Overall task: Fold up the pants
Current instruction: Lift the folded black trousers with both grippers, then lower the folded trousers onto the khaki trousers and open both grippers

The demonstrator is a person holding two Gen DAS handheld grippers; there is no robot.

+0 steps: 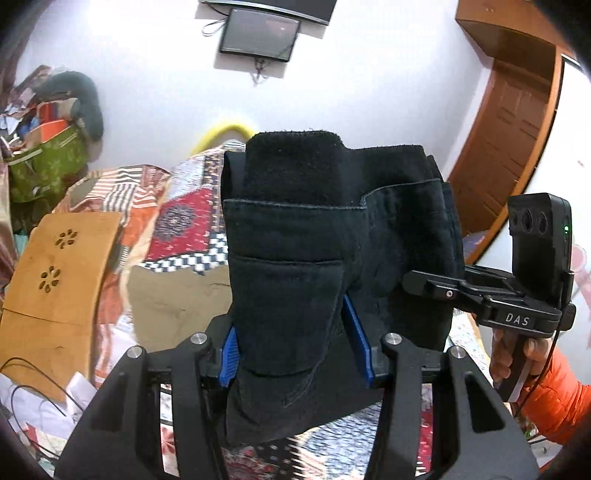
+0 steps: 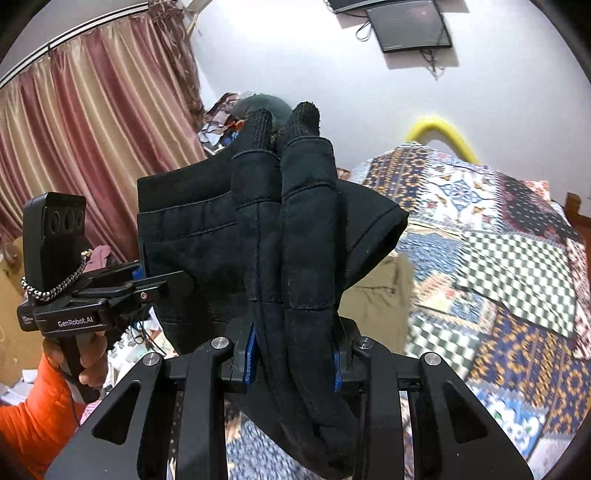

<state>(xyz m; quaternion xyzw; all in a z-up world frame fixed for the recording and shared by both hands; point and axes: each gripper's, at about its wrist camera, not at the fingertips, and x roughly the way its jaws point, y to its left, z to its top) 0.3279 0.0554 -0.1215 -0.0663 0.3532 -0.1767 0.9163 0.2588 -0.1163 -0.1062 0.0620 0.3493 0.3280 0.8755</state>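
Observation:
The black pants (image 1: 295, 236) hang folded in the air above the bed. My left gripper (image 1: 293, 350) is shut on the pocket side of the waist; blue pads (image 1: 356, 332) press the cloth. My right gripper (image 2: 293, 354) is shut on the bunched cuffs and fabric (image 2: 295, 229) at the other side. The right gripper also shows in the left wrist view (image 1: 436, 288), touching the pants' right edge. The left gripper shows in the right wrist view (image 2: 162, 284) at the pants' left edge.
A patchwork quilt (image 2: 498, 240) covers the bed below. An olive cloth (image 1: 173, 302) lies on it. A cardboard box (image 1: 55, 266) and clutter stand left of the bed. Curtains (image 2: 92, 129), a wall screen (image 1: 258, 33) and a wooden door (image 1: 509, 125) surround.

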